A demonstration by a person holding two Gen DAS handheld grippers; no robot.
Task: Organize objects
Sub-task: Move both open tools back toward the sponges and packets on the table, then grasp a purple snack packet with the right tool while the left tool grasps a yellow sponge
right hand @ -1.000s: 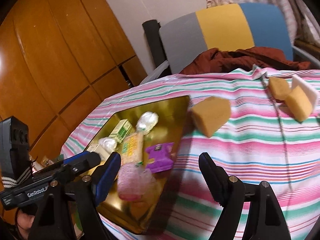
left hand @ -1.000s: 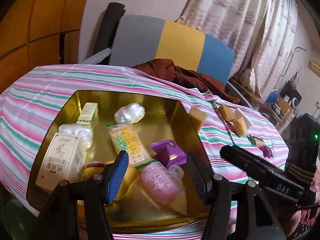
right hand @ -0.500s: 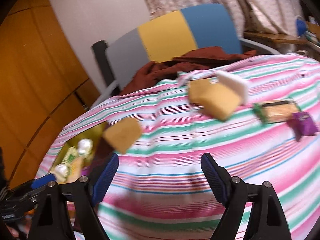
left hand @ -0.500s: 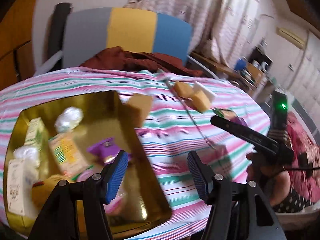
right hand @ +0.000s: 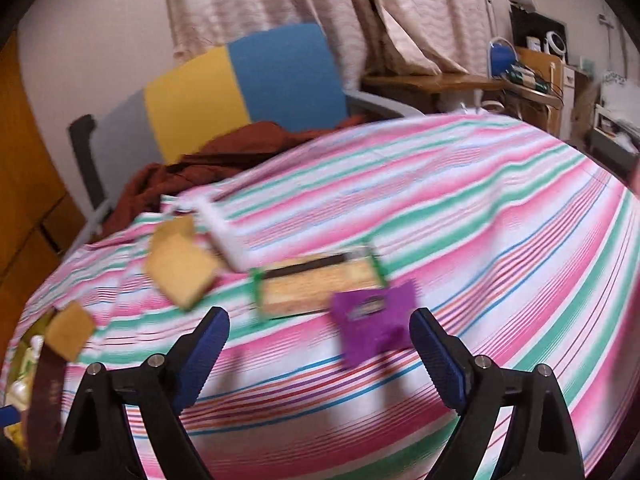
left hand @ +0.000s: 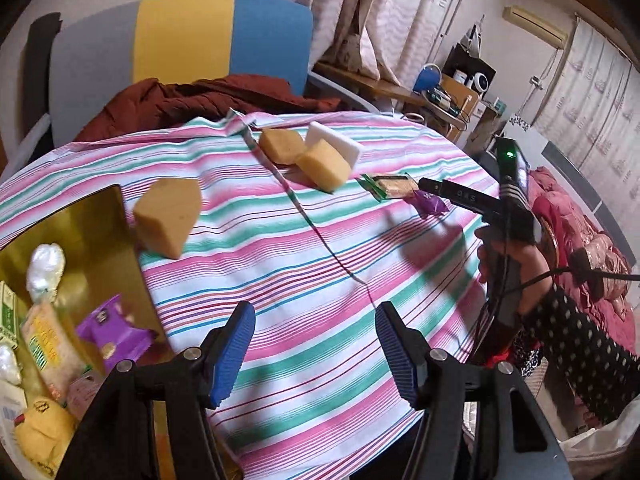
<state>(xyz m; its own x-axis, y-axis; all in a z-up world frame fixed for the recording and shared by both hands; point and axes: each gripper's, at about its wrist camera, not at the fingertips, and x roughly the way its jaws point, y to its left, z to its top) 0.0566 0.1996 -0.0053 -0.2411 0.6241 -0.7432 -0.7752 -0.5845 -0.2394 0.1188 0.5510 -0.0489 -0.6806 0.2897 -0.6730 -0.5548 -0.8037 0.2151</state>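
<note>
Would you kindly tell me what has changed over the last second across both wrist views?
Both grippers swung away from the gold tray toward the loose items. The right gripper now faces the purple packet and green-edged packet, its jaws having just been opening, nothing between them. The left gripper is open and empty. The sponges and tray contents stayed put.

A chair [left hand: 180, 40] with a back panelled in grey, yellow and blue stands behind the surface [left hand: 320, 280], which is draped in a pink, green and white striped cloth. A rust-brown garment [left hand: 192, 100] lies heaped on its seat. Pale patterned curtains [left hand: 380, 12] hang behind (daylight glows through them). A cluttered wooden desk [right hand: 460, 80] sits to the right, orange-brown wood panelling [right hand: 20, 160] to the left.
</note>
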